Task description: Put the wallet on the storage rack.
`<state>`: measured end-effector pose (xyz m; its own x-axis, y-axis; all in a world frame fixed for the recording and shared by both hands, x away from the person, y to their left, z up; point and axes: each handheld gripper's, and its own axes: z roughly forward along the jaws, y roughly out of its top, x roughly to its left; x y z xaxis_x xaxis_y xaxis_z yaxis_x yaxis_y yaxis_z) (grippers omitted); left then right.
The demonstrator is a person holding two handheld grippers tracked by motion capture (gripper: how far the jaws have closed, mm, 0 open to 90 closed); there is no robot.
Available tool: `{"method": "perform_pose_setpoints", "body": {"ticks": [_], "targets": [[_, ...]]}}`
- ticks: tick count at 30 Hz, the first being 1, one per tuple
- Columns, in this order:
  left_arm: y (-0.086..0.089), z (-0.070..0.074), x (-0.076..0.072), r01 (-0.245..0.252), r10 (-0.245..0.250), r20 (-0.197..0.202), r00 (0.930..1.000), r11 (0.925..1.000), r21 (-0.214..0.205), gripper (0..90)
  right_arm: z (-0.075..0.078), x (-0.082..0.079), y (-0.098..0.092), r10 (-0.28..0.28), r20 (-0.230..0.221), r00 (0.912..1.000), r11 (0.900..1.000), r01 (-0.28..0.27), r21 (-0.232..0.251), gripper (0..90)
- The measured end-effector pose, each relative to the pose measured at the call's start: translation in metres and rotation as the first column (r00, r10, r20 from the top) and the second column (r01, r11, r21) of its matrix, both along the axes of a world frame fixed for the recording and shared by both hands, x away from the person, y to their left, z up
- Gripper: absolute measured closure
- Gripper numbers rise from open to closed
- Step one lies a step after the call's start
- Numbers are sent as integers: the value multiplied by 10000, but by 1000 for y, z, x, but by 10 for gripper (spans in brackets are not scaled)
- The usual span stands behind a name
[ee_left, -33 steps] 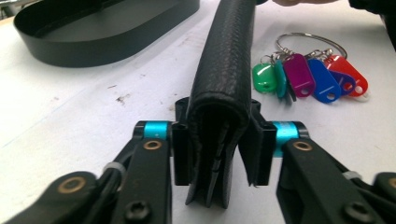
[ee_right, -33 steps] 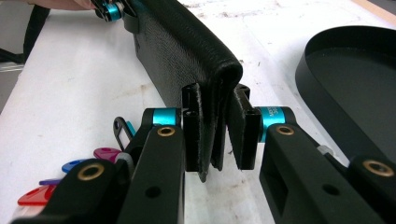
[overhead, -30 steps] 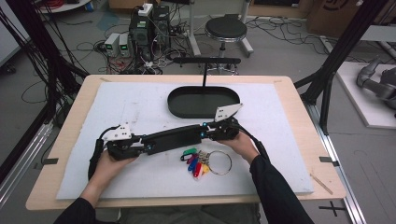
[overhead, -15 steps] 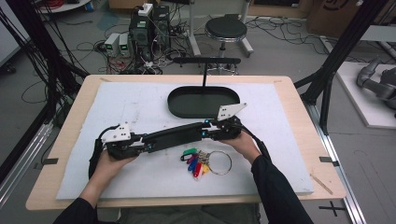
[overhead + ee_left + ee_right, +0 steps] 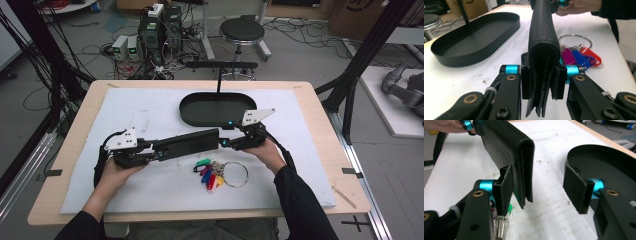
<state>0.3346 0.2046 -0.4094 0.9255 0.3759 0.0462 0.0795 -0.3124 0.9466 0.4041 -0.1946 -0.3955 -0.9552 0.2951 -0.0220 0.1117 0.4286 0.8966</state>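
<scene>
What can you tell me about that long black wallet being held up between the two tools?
The wallet is long, black and grainy, like leather, folded shut with layered edges showing at its ends. It hangs above the white mat, lying roughly level. The left gripper is clamped on one end. At the other end, the right gripper stands open: one pad lies against the wallet, the other is well clear. Below it lie keys with coloured tags.

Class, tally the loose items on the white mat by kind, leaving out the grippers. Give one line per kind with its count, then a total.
Black folded wallet, clamped in the left gripper: 1
Black oval tray: 1
Key ring with coloured tags: 1
Total: 3
</scene>
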Motion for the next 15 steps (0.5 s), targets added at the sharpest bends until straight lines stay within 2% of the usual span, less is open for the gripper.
{"method": "perform_pose_setpoints", "body": {"ticks": [5,10,13,15], "targets": [[-6,7,3,41,-40,95,9999,10000,-66,745,8,-5,-15,-279,219,9994,9994,274,224,394],[-11,13,5,16,-15,51,10000,9999,-145,745,17,-13,-38,-773,347,9964,9965,761,360,375],[-14,17,6,34,-33,40,10000,9999,-111,745,22,-15,-55,-1361,396,9899,9900,1344,428,361],[-17,19,7,19,-18,38,10000,9999,-107,745,22,-16,-60,-1563,363,9870,9868,1545,479,358]]}}
